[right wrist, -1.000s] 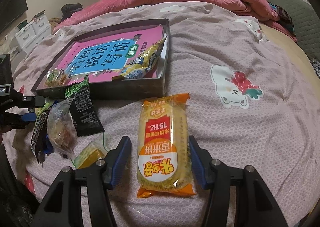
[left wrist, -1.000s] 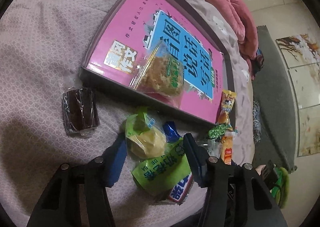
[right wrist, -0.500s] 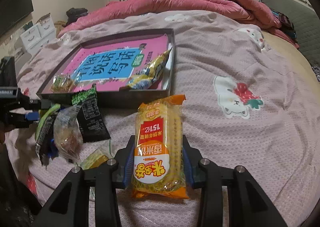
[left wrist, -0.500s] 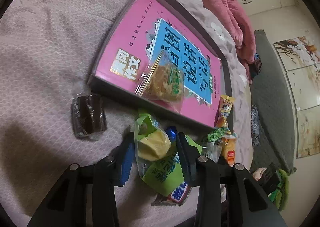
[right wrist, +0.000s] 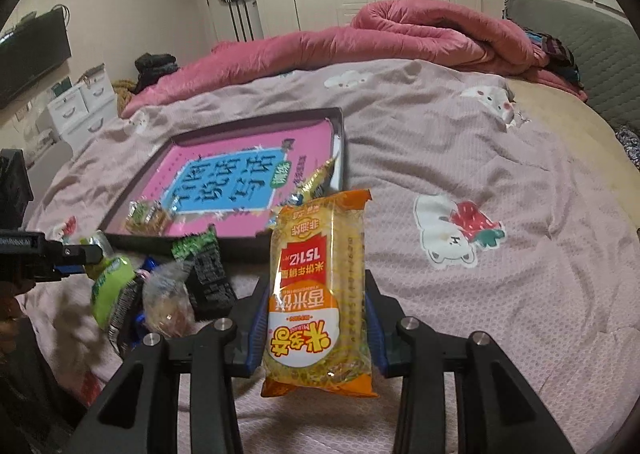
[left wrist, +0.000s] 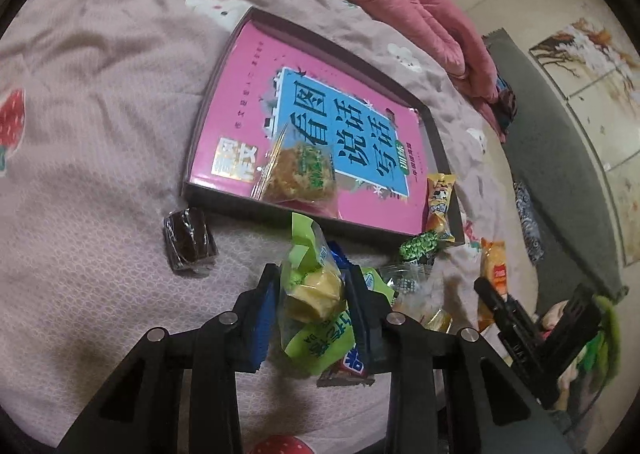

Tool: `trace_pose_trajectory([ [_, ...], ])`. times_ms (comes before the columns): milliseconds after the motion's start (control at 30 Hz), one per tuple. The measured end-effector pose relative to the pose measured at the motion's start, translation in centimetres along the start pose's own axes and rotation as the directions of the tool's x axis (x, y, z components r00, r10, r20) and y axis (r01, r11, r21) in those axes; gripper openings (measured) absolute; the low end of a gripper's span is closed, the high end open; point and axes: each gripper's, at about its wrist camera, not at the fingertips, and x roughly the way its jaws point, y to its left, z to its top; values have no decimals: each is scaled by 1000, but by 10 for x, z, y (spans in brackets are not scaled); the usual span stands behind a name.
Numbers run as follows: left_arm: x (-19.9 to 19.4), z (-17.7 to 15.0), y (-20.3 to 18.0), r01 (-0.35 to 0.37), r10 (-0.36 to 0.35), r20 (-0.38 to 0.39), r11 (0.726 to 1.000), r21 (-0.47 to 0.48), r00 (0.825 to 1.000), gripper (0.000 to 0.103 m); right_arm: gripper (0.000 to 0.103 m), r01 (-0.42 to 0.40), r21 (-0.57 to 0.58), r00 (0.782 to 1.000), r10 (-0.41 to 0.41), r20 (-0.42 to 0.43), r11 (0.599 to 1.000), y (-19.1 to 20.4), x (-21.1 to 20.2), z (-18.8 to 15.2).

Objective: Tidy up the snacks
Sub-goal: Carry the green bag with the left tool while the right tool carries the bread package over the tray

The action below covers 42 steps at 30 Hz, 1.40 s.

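My left gripper (left wrist: 312, 294) is shut on a green-wrapped yellow cake snack (left wrist: 312, 286) and holds it above a pile of snacks (left wrist: 404, 282) in front of the dark tray (left wrist: 240, 198). The tray holds a pink book (left wrist: 320, 114), a clear-wrapped crispy snack (left wrist: 300, 170) and a yellow packet (left wrist: 440, 198). My right gripper (right wrist: 316, 318) is shut on an orange rice cracker pack (right wrist: 316, 290), lifted off the bed near the tray (right wrist: 340, 122). The left gripper (right wrist: 60, 258) shows at the left edge of the right wrist view.
A dark brown wrapped cake (left wrist: 188, 242) lies on the pink bedsheet (left wrist: 80, 134) left of the pile. A rolled pink duvet (right wrist: 400, 34) lies at the back of the bed. Loose snacks (right wrist: 168, 294) lie in front of the tray. A grey headboard (right wrist: 580, 50) stands at the right.
Both grippers have closed, the left on the green-wrapped cake and the right on the orange rice cracker pack. Both have lifted their snacks off the bed.
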Motion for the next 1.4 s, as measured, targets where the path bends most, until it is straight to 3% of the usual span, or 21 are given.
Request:
trace_pose_trajectory([
  [133, 0, -1, 4, 4, -4, -5, 1000, -9, 1000, 35, 41, -5, 5, 1000, 5, -5, 1000, 1, 1, 0],
  [700, -37, 5, 0, -26, 23, 98, 999, 27, 995, 34, 41, -57, 5, 997, 57, 46, 998, 13, -10, 11],
  [1400, -73, 20, -6, -135, 113, 233, 988, 80, 966, 34, 41, -88, -23, 994, 89, 68, 996, 31, -5, 28],
])
